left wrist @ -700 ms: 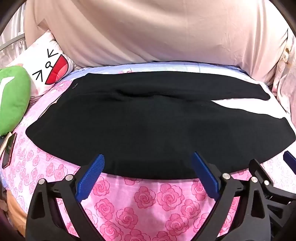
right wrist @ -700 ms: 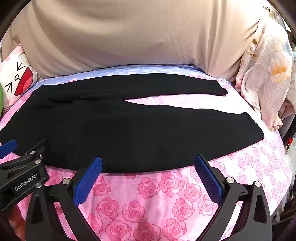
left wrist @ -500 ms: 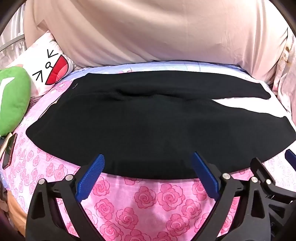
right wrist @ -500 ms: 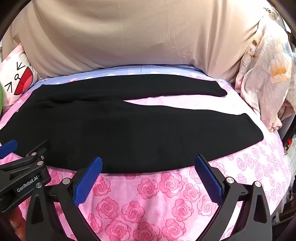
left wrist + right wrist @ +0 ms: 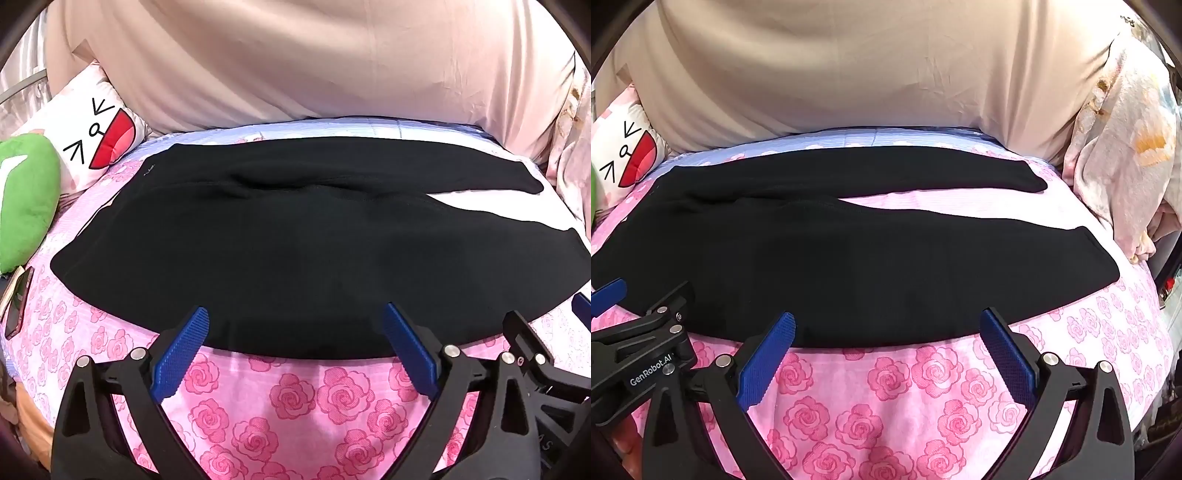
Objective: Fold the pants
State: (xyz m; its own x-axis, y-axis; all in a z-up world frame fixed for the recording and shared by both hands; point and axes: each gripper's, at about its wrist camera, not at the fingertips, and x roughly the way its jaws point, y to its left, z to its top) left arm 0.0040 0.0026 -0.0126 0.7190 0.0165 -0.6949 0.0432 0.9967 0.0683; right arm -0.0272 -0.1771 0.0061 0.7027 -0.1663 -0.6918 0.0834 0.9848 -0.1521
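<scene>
Black pants (image 5: 280, 243) lie flat across the pink rose-print bed sheet (image 5: 295, 406), waist to the left, the two legs spread apart toward the right. They also show in the right wrist view (image 5: 849, 258). My left gripper (image 5: 295, 325) is open and empty, its blue pads at the near hem of the pants. My right gripper (image 5: 886, 328) is open and empty, at the near edge of the near leg. The right gripper shows at the left view's right edge (image 5: 535, 358); the left gripper shows at the right view's left edge (image 5: 642, 332).
A beige headboard cover (image 5: 295, 66) rises behind the bed. A white cartoon-face pillow (image 5: 92, 144) and a green plush (image 5: 26, 199) lie at the left, with a phone (image 5: 16, 299) below them. A floral quilt (image 5: 1126, 158) is bunched at the right.
Both grippers have eased slightly forward toward the near edge of the pants. The pants have not moved and both grippers stay open.
</scene>
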